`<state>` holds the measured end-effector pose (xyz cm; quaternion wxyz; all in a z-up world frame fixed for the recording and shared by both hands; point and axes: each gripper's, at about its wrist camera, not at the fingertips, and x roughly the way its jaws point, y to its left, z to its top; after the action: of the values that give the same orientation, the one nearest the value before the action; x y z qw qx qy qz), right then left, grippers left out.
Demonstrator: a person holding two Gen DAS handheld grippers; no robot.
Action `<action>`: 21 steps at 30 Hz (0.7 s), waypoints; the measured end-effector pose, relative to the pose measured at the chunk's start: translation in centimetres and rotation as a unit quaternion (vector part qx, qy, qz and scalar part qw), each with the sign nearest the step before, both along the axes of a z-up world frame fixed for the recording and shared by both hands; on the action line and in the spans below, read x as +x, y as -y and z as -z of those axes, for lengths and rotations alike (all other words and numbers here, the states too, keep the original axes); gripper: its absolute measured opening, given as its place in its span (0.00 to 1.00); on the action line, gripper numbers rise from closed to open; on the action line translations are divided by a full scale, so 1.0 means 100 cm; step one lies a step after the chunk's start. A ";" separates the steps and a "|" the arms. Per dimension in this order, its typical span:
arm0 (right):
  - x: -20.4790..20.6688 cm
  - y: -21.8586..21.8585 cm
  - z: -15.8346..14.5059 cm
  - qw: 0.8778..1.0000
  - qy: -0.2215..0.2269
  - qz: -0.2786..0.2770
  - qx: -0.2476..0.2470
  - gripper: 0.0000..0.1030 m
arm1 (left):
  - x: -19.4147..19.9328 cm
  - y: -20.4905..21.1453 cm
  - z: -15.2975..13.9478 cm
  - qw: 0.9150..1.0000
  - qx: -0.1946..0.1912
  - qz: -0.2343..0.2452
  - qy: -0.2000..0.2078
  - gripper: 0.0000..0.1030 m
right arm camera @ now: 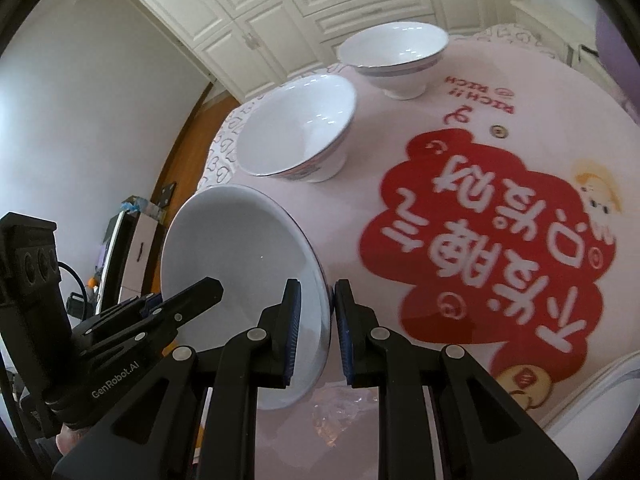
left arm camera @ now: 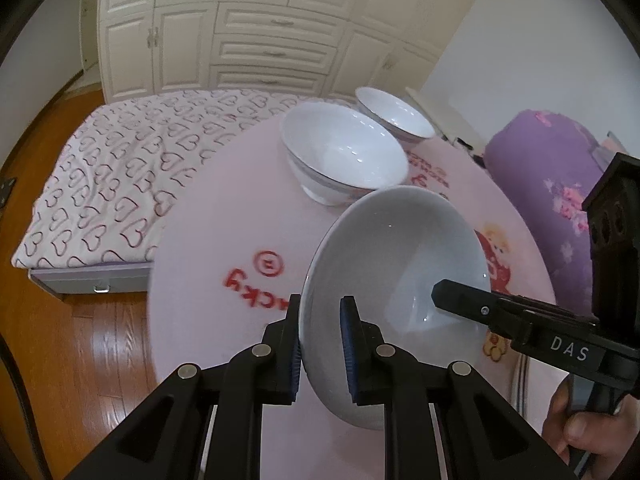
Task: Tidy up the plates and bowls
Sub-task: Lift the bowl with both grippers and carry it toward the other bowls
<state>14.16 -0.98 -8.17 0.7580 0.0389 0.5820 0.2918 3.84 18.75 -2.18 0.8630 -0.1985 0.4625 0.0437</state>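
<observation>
Your pink surface [right arm camera: 400, 92] carries two upright bowls: the nearer bowl [left arm camera: 344, 156] and, just beyond it, the far bowl [left arm camera: 394, 114]. Above the surface's near edge, your left gripper [left arm camera: 320, 344] and right gripper [right arm camera: 312, 332] both clamp the tilted white bowl's [left arm camera: 400, 264] rim.

The left wrist view looks forward and down along its fingers from close above the round pink table [left arm camera: 224, 208], facing the white wardrobe [left arm camera: 248, 28] and a heart-print bed [left arm camera: 112, 168]. The right wrist view, tilted, sits just as close over the same table [right arm camera: 400, 128] — facing that wardrobe [right arm camera: 320, 0] from farther right. Both share the tilted white bowl [left arm camera: 400, 260] [right arm camera: 240, 264], the 2 upright bowls behind it, and each other's gripper — right [left arm camera: 444, 294], left [right arm camera: 200, 288].
</observation>
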 end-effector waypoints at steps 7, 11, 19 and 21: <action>0.006 0.029 -0.014 1.000 0.010 0.026 -0.002 0.17 | 0.023 0.020 -0.010 0.999 -0.016 0.032 0.000 0.13; 0.019 0.054 -0.032 0.999 0.029 0.046 -0.007 0.17 | 0.045 0.036 -0.022 0.998 -0.025 0.055 0.007 0.13; 0.052 0.096 -0.057 0.995 0.052 0.082 -0.023 0.17 | 0.103 0.067 -0.037 0.995 -0.035 0.091 0.018 0.13; 0.063 0.105 -0.060 0.994 0.056 0.088 -0.028 0.17 | 0.113 0.073 -0.038 0.995 -0.039 0.095 0.018 0.13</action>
<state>20.43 -11.46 -2.15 0.8127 0.0522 0.5413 0.2091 15.16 11.44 1.58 0.8633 -0.1874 0.4647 -0.0602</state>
